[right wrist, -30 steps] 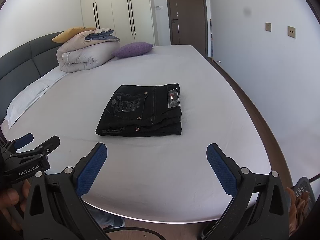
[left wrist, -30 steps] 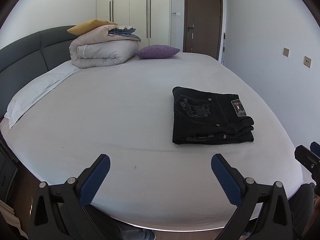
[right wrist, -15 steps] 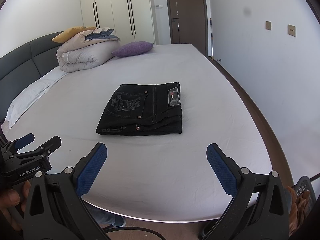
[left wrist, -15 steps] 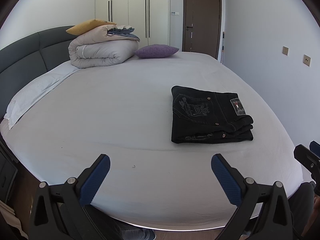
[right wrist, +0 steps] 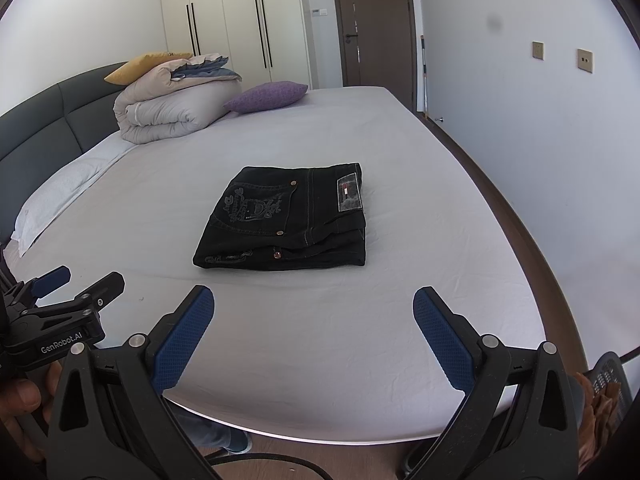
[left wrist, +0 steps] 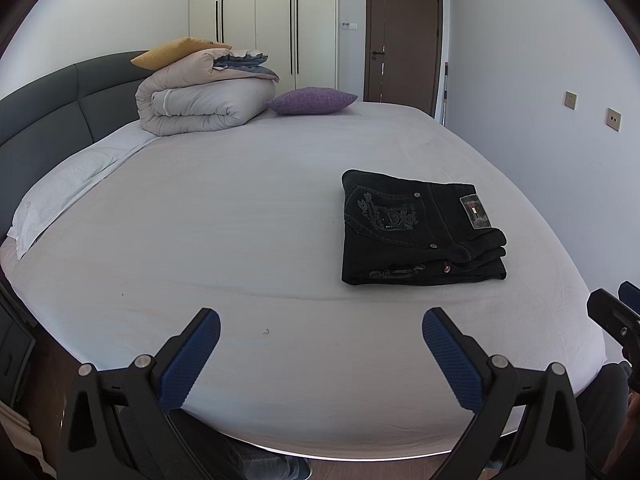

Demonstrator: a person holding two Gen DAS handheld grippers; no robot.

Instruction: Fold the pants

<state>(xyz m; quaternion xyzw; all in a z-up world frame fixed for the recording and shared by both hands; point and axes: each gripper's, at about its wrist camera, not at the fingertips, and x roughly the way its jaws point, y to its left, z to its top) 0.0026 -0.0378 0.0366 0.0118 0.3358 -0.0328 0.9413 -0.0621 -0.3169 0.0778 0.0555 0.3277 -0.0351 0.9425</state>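
Observation:
Black pants [left wrist: 416, 232] [right wrist: 288, 220] lie folded into a compact stack on the white bed sheet [left wrist: 224, 240] [right wrist: 360, 320], with an embroidered back pocket and a grey label on top. My left gripper [left wrist: 320, 322] is open over the near edge of the bed, well short of the pants and to their left. My right gripper [right wrist: 314, 302] is open too, nearer the bed's edge than the pants, with nothing between its blue pads. The left gripper [right wrist: 76, 280] also shows at the left of the right wrist view, held by a hand.
A rolled duvet [left wrist: 200, 100] with a yellow cushion [left wrist: 176, 50] on it and a purple pillow [left wrist: 312, 100] sit at the far head end. A dark headboard [left wrist: 48, 100] runs along the left. The wall [right wrist: 560, 120] stands close on the right.
Both views have shifted only slightly; the pants sit marginally lower in the frames. Both grippers stay open and empty.

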